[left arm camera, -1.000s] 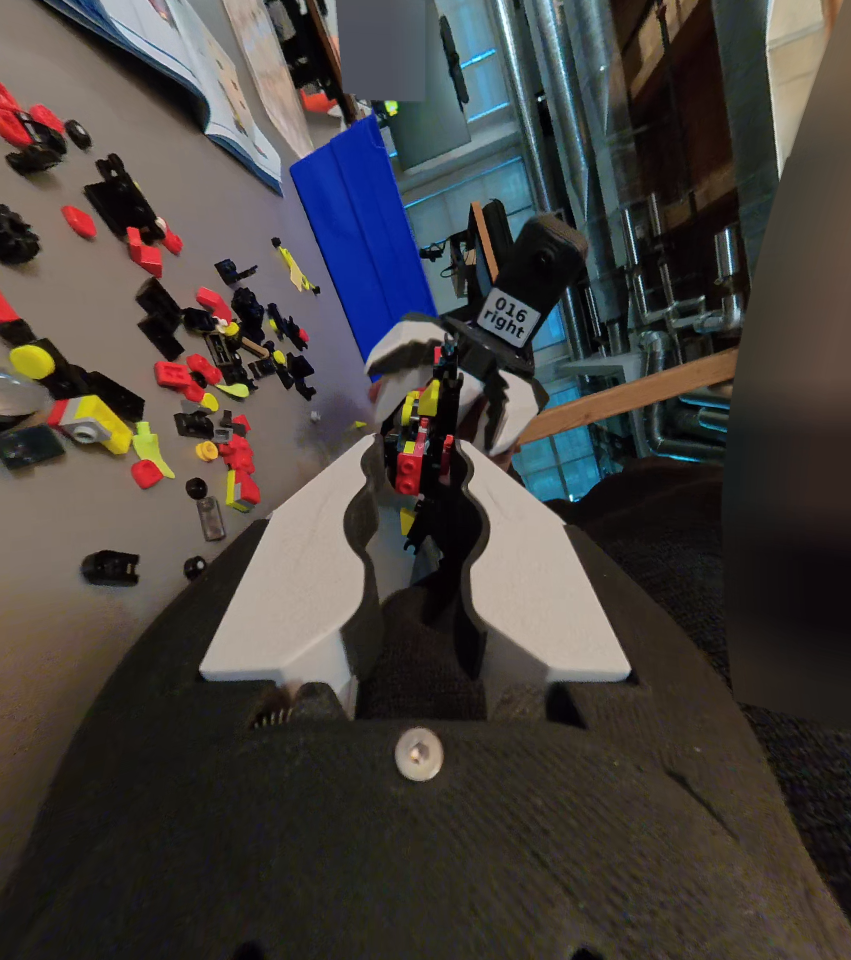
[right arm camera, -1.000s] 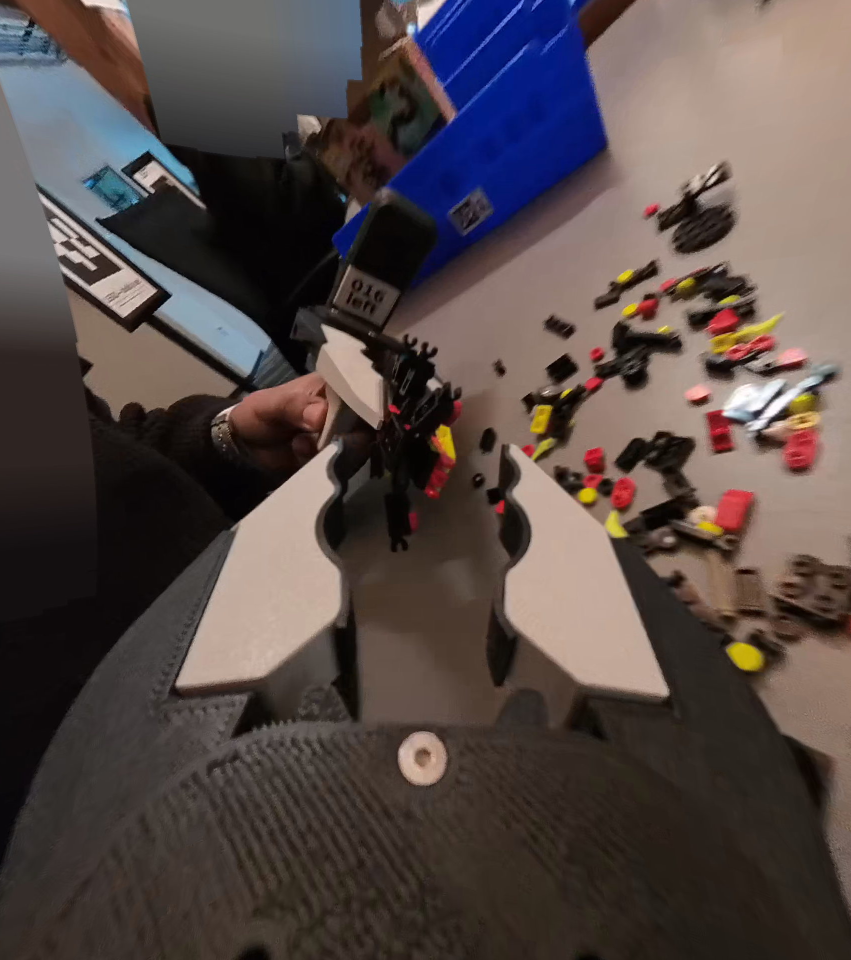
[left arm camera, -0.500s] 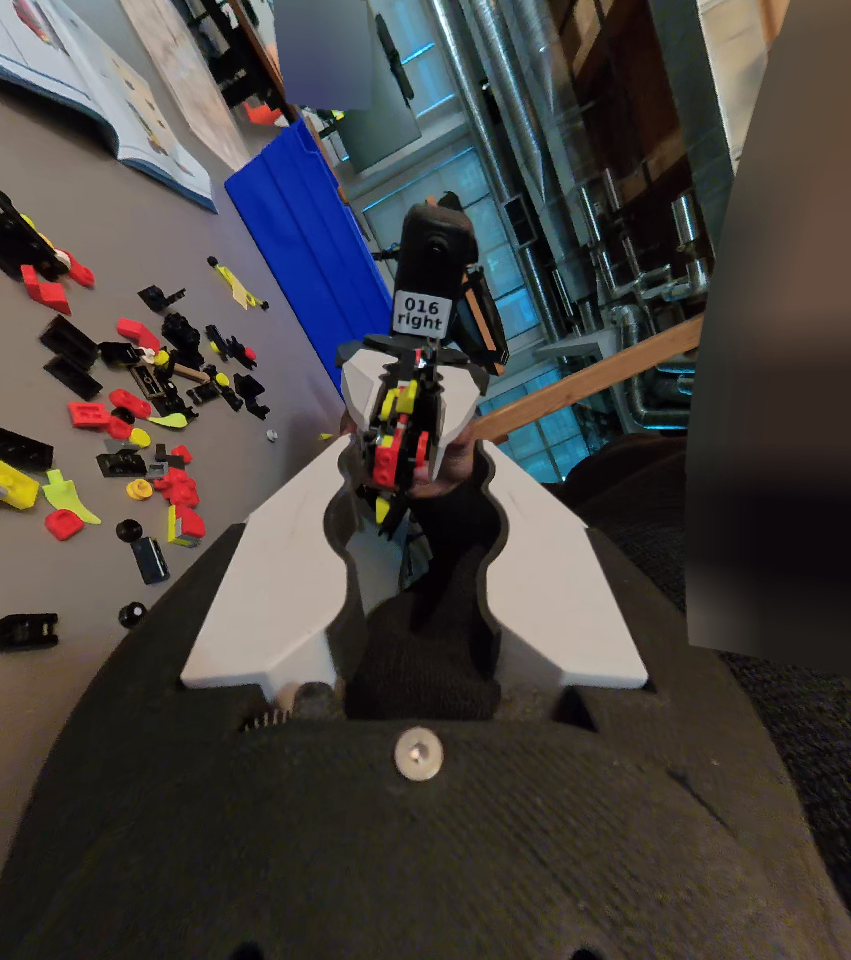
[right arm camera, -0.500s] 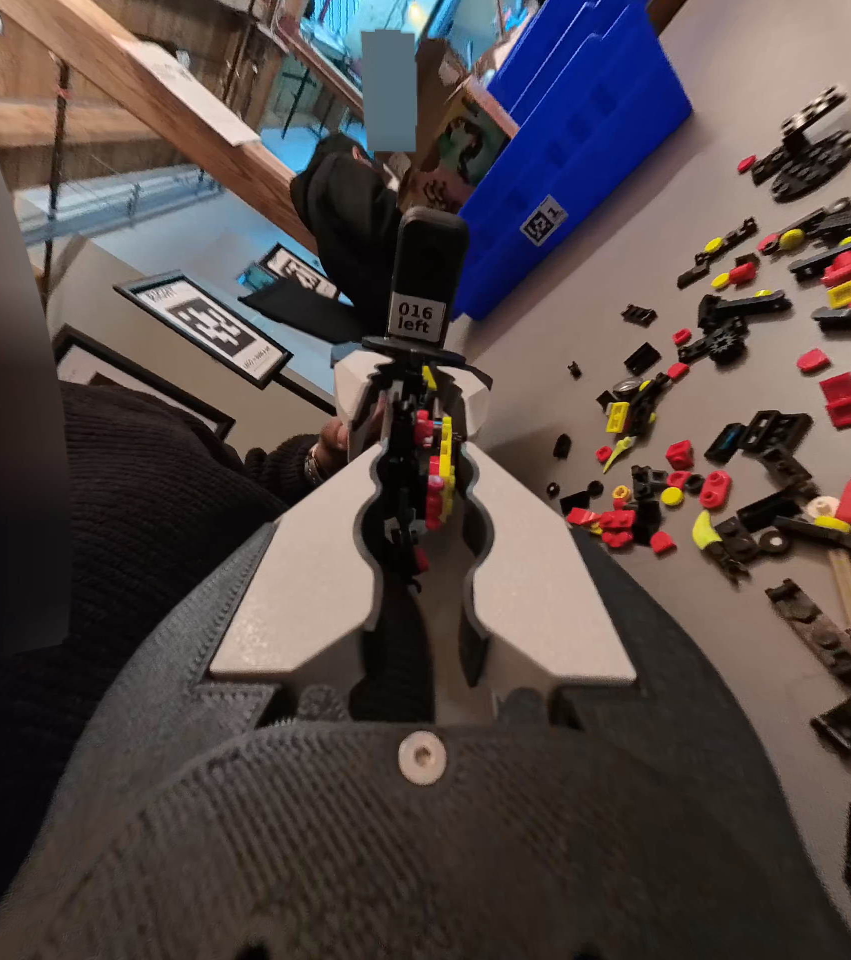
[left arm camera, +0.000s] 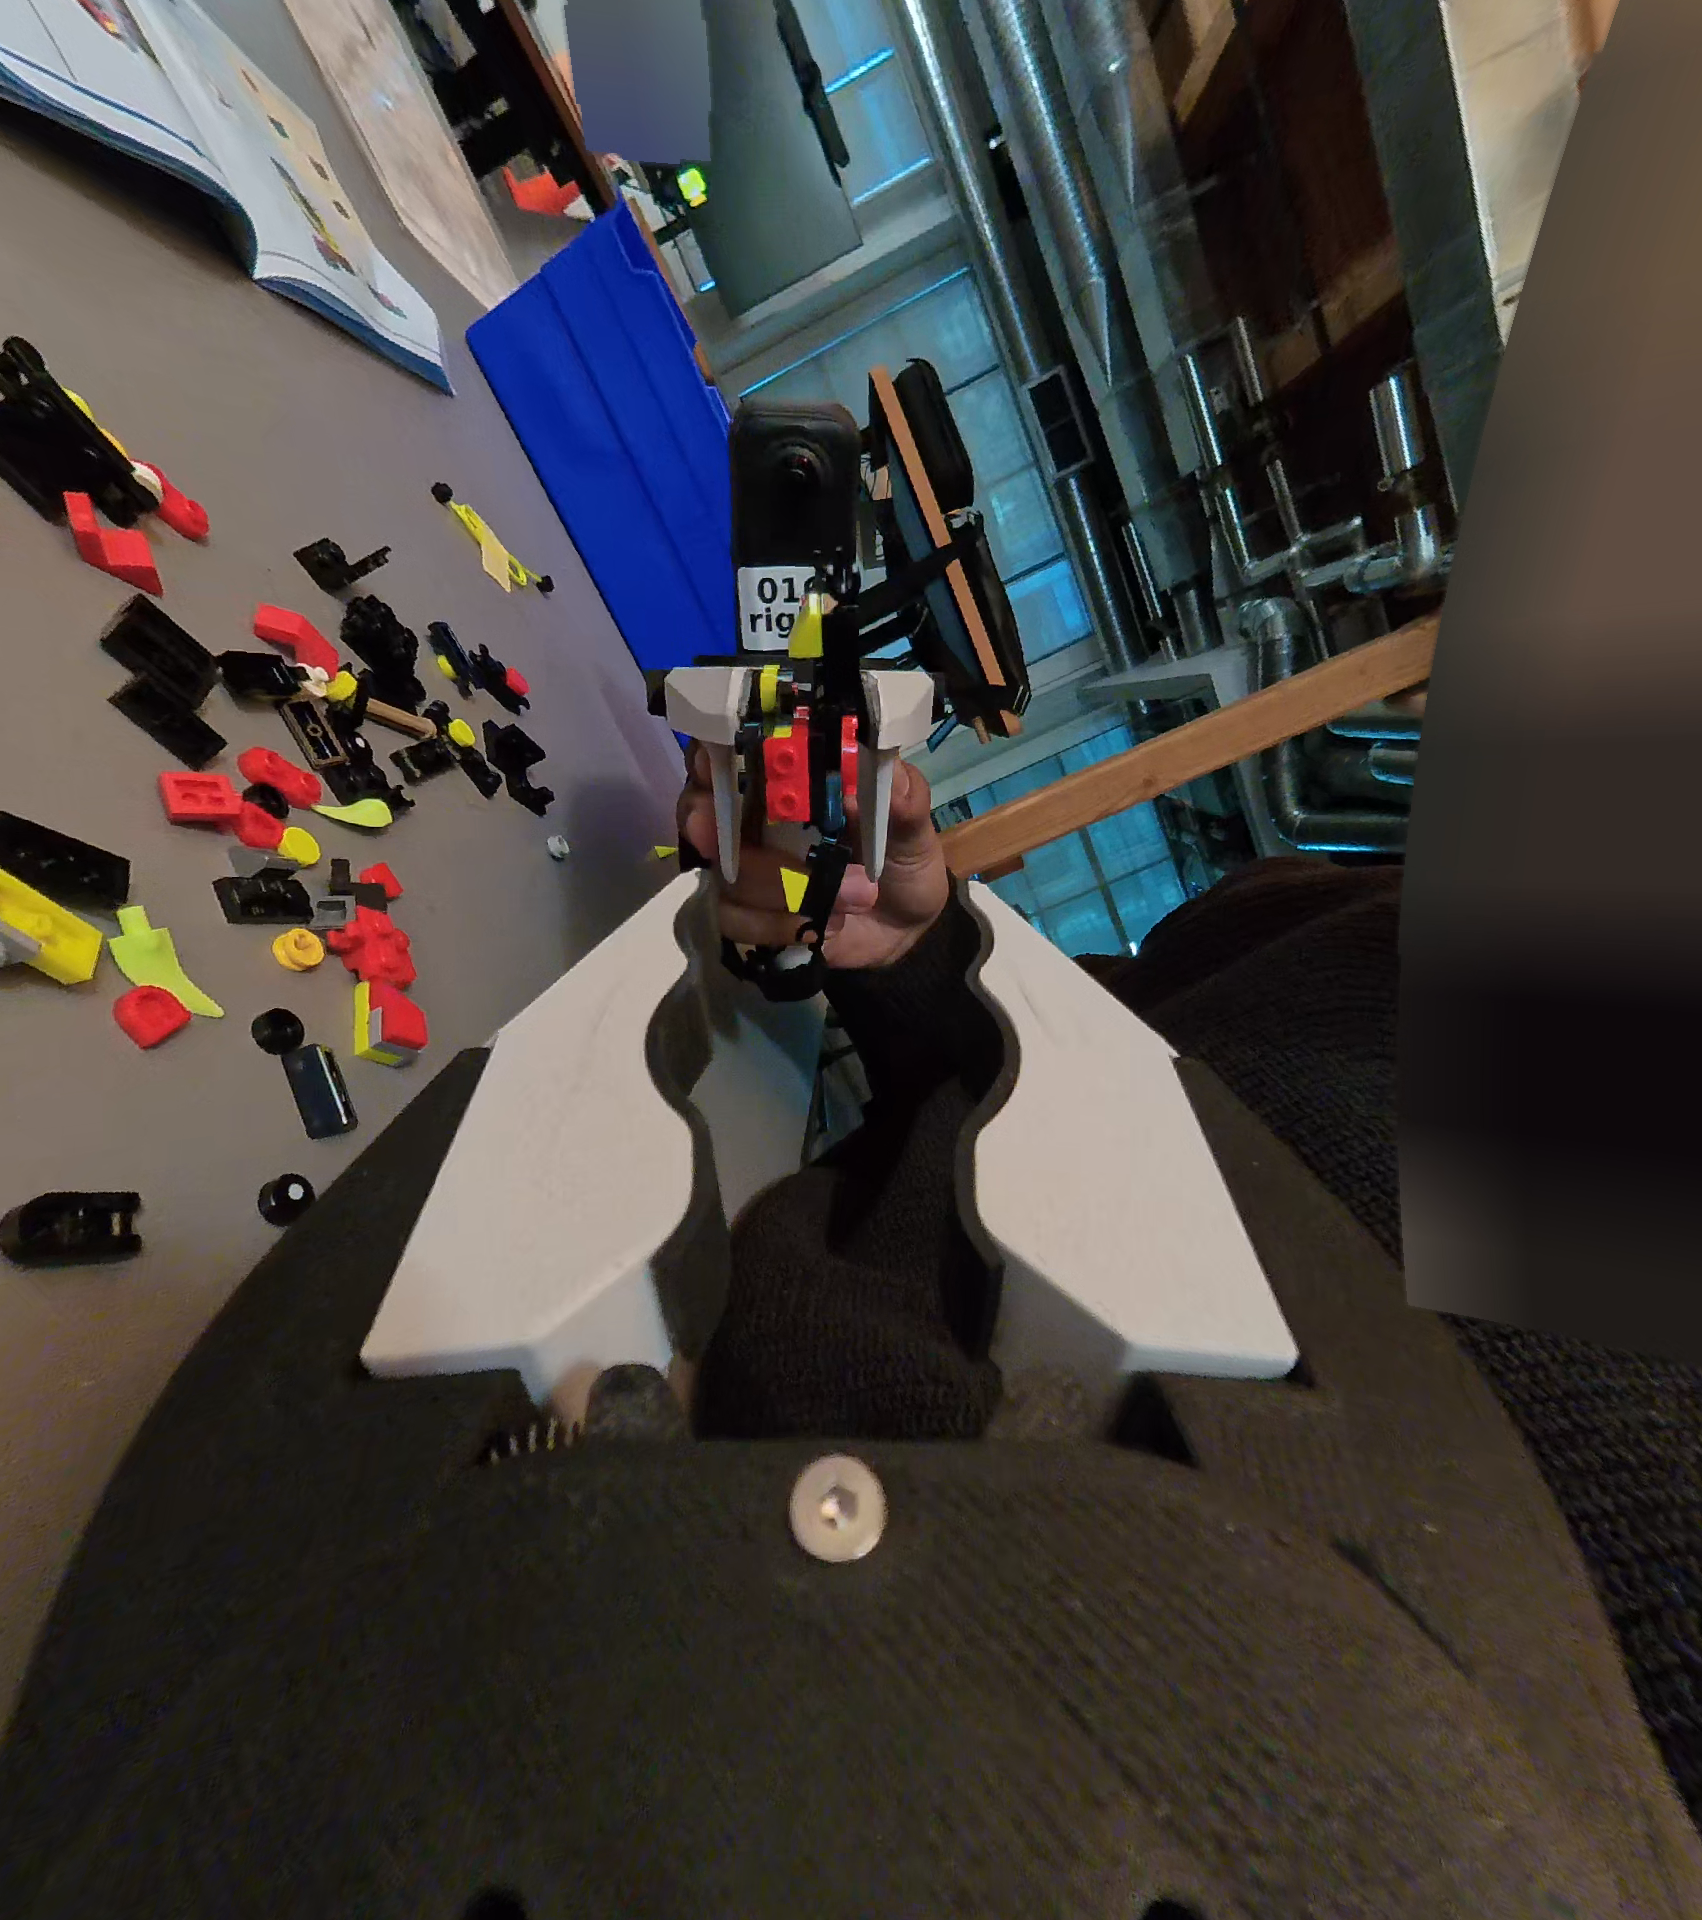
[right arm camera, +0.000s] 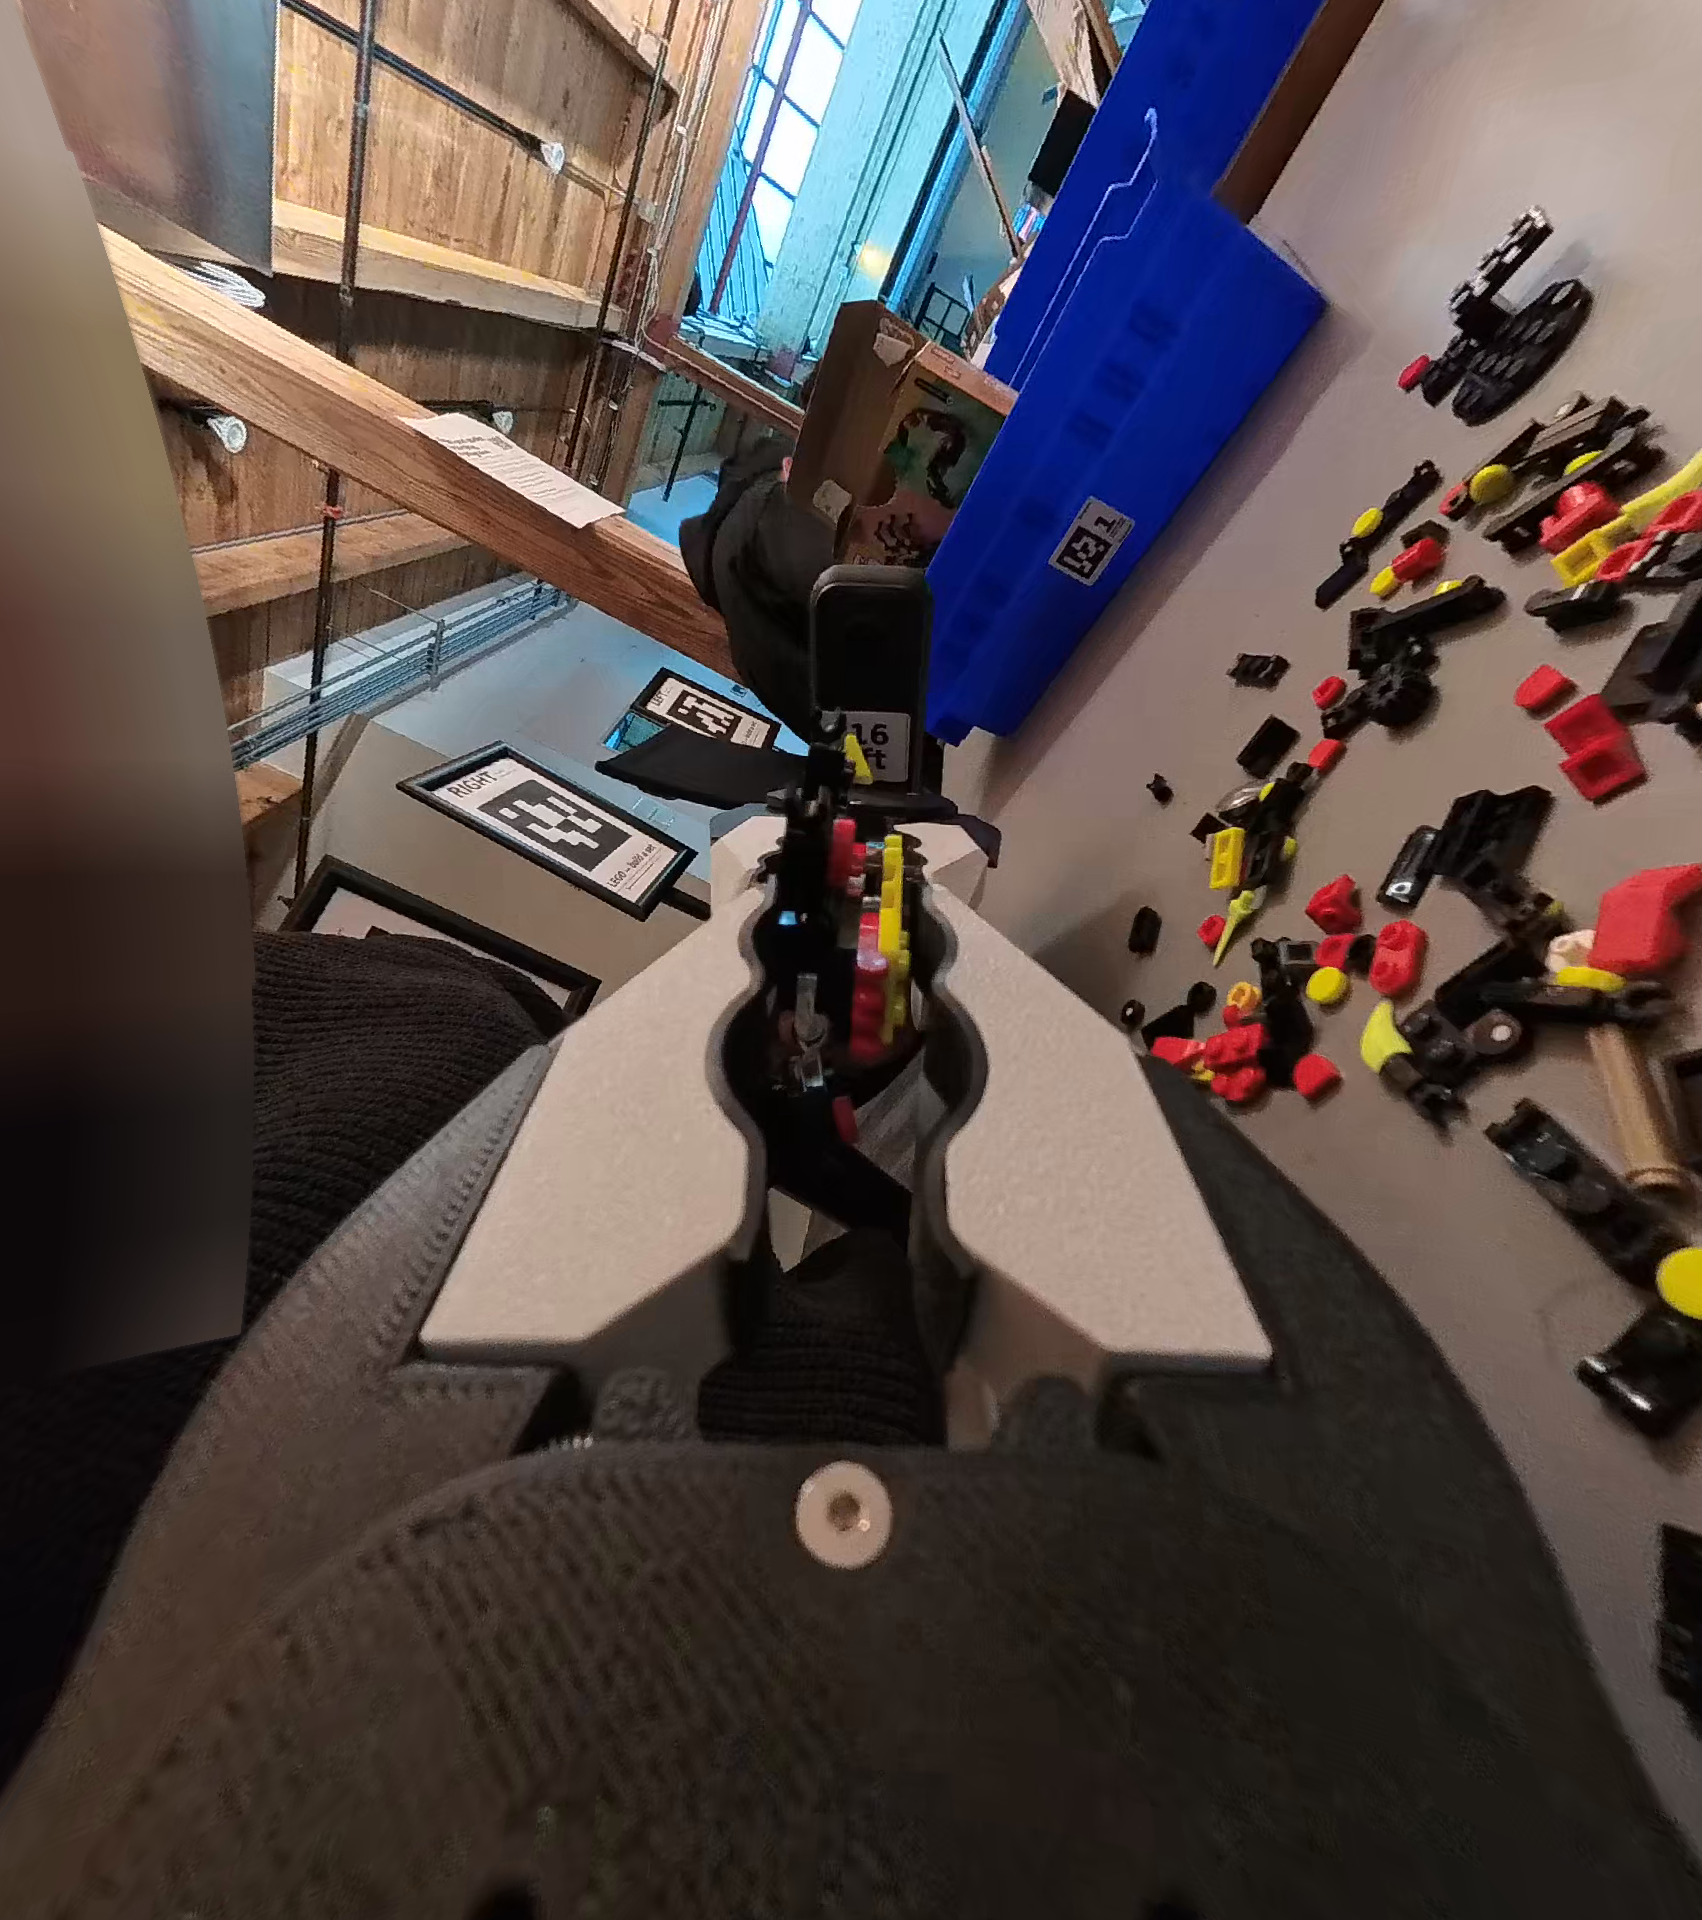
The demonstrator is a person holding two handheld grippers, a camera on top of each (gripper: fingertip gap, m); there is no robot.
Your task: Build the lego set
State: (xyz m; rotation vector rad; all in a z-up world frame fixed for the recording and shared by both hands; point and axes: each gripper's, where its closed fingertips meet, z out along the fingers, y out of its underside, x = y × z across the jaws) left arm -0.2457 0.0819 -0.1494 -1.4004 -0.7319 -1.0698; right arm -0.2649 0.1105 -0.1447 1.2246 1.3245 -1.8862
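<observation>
A partly built lego assembly [right arm camera: 862, 956] of black, red and yellow pieces is held in the air beside the table. My right gripper [right arm camera: 842, 894] is shut on it, with the jaws pressed on its two sides. In the left wrist view the right gripper [left arm camera: 805, 821] faces me with the assembly [left arm camera: 795, 764] between its white fingers. My left gripper [left arm camera: 831, 904] is open and empty, just short of the assembly. A hand [left arm camera: 894, 883] holds the right gripper from behind.
Several loose red, black and yellow lego pieces [left arm camera: 307, 779] lie scattered on the grey table [left arm camera: 26, 1101]; they also show in the right wrist view [right arm camera: 1449, 935]. A blue bin [right arm camera: 1117, 468] stands at the table's far side. An open instruction booklet [left arm camera: 234, 156] lies beyond the pieces. There is about 4 cm between the tips of the two grippers.
The left gripper held the assembly a second ago; it has opened and let go. The right gripper has come in, closed on the assembly and now holds it alone.
</observation>
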